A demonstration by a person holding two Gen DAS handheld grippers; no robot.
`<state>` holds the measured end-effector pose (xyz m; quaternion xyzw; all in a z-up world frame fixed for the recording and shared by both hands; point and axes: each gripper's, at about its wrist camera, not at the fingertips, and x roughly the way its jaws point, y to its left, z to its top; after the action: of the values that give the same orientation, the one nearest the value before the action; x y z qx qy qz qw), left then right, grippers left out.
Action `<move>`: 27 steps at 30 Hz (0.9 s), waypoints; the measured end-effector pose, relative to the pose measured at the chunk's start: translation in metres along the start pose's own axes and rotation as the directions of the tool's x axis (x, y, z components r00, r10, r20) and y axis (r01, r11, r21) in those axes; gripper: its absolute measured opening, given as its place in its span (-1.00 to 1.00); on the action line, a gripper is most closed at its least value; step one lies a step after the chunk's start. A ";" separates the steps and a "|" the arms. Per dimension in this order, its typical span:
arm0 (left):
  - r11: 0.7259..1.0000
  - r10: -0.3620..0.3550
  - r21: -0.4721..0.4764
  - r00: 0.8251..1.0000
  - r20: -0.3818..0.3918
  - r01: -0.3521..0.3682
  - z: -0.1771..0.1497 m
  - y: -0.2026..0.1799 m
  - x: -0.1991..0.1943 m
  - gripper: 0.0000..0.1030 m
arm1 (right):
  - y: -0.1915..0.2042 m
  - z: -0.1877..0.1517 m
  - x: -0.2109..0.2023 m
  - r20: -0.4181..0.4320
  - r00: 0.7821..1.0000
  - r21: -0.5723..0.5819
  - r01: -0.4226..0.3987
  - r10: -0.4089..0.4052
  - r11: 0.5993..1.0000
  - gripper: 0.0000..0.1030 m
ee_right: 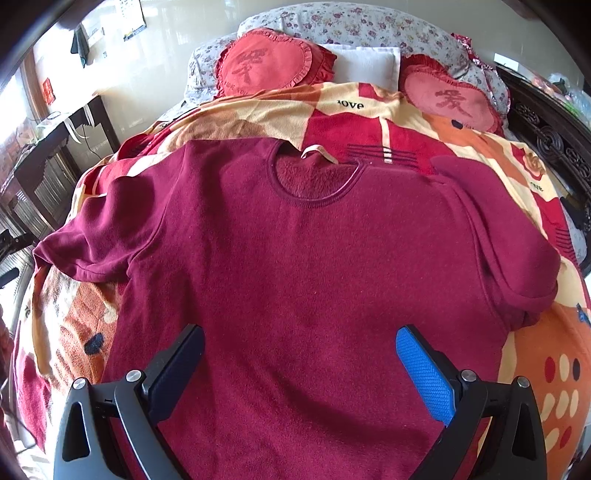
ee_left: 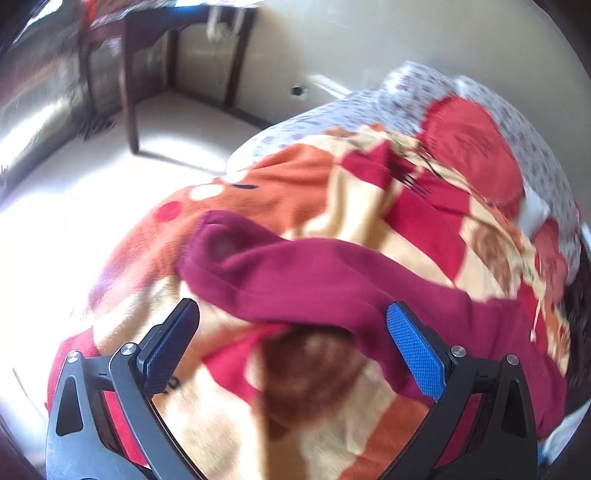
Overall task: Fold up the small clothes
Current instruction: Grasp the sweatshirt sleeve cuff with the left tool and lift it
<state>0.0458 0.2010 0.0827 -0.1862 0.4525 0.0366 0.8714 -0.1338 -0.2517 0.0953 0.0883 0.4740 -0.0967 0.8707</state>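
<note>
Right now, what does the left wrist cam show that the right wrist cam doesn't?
Left wrist only: a close, blurred look at one sleeve end of the maroon top, plus bare floor beside the bed.

Right wrist only: the whole maroon top spread flat, its neckline, both sleeves, and two heart cushions at the headboard.

Both: the maroon top on the patterned blanket, the dark desk by the wall, and an open, empty gripper: left gripper, right gripper.
</note>
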 end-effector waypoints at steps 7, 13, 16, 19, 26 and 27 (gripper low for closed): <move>0.988 -0.030 -0.153 0.997 -0.067 0.020 0.007 0.039 0.027 0.90 | 0.001 0.001 0.010 -0.021 1.000 0.011 -0.015 0.016 1.000 0.99; 0.978 -0.073 -0.203 0.991 -0.116 0.048 0.010 0.042 0.052 0.84 | 0.011 0.003 0.017 -0.037 0.999 -0.026 -0.017 0.016 1.000 0.99; 0.974 -0.073 -0.221 0.993 -0.088 0.052 0.017 0.046 0.054 0.73 | 0.013 0.004 0.020 -0.042 0.999 -0.028 -0.020 0.019 0.999 0.99; 0.973 -0.067 -0.226 0.994 -0.084 0.046 0.024 0.048 0.060 0.34 | 0.013 0.004 0.022 -0.044 0.999 -0.025 -0.021 0.020 0.999 0.99; 0.971 -0.061 -0.232 0.997 -0.050 0.047 0.026 0.054 0.050 -0.79 | 0.017 0.005 0.026 -0.055 0.998 -0.018 -0.041 0.040 0.999 0.99; 0.971 -0.072 -0.230 0.997 -0.025 0.065 0.027 0.053 0.042 -0.79 | 0.017 0.005 0.025 -0.055 0.998 -0.020 -0.043 0.042 0.999 0.99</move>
<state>0.0789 0.2552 0.0476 -0.3016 0.4528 0.0553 0.8372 -0.1118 -0.2382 0.0775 0.0919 0.4968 -0.0709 0.8601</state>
